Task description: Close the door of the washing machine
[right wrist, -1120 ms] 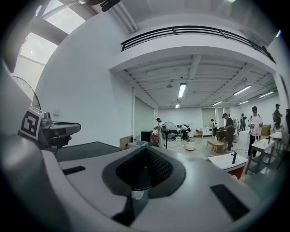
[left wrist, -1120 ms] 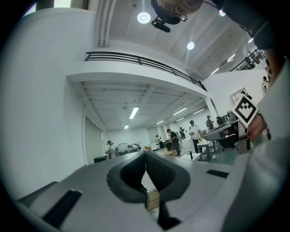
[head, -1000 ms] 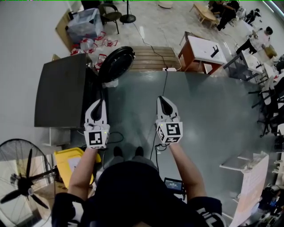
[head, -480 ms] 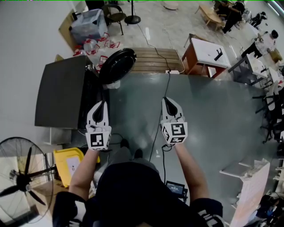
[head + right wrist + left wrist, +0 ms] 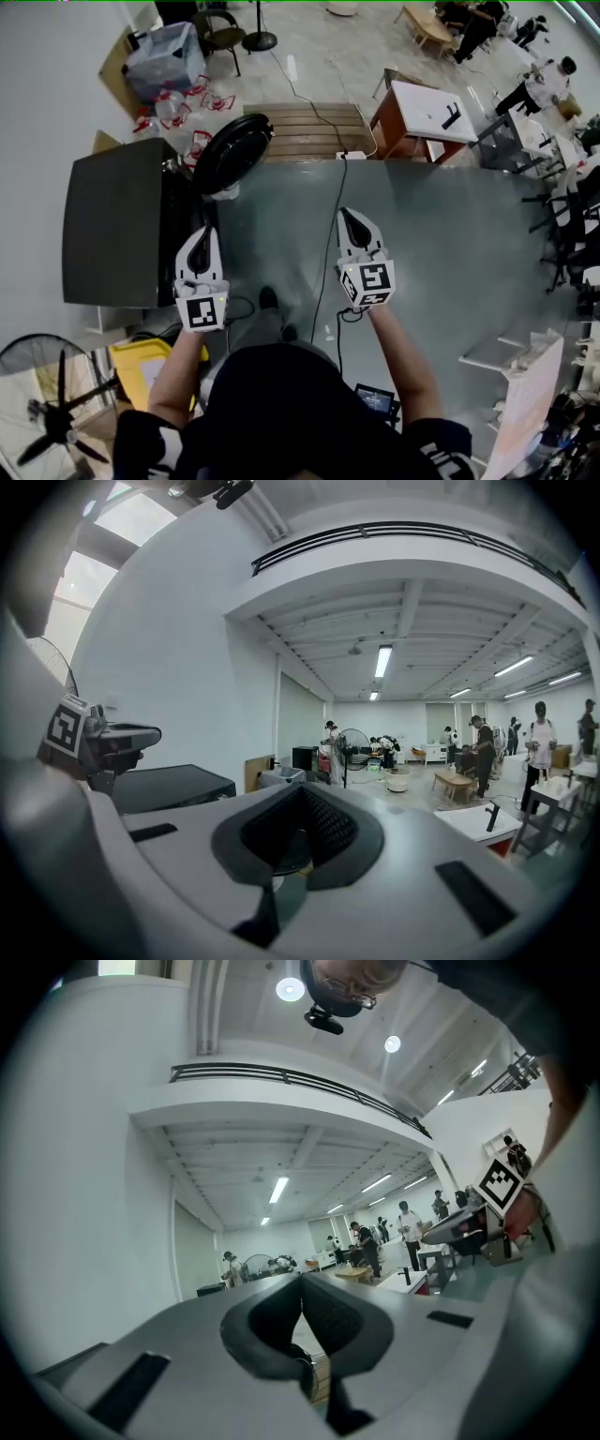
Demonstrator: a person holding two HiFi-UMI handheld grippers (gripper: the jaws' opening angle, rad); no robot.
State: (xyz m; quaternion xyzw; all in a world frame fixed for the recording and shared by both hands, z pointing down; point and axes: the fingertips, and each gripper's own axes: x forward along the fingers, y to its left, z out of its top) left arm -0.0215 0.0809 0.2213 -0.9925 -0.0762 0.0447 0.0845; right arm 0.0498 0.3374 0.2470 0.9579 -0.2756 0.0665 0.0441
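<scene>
left gripper (image 5: 203, 236) has its jaws pressed together with nothing between them, held level just beside the front of the washing machine (image 5: 112, 225). right gripper (image 5: 349, 218) is the same, jaws closed and empty, out over the grey-green mat (image 5: 450, 244), well apart from the machine. and there's the door (image 5: 232, 153), round and black, swung wide open off the machine's front corner, just ahead of the left gripper's tips but not touching them. a wooden pallet (image 5: 309, 127) lies beyond the door.
</scene>
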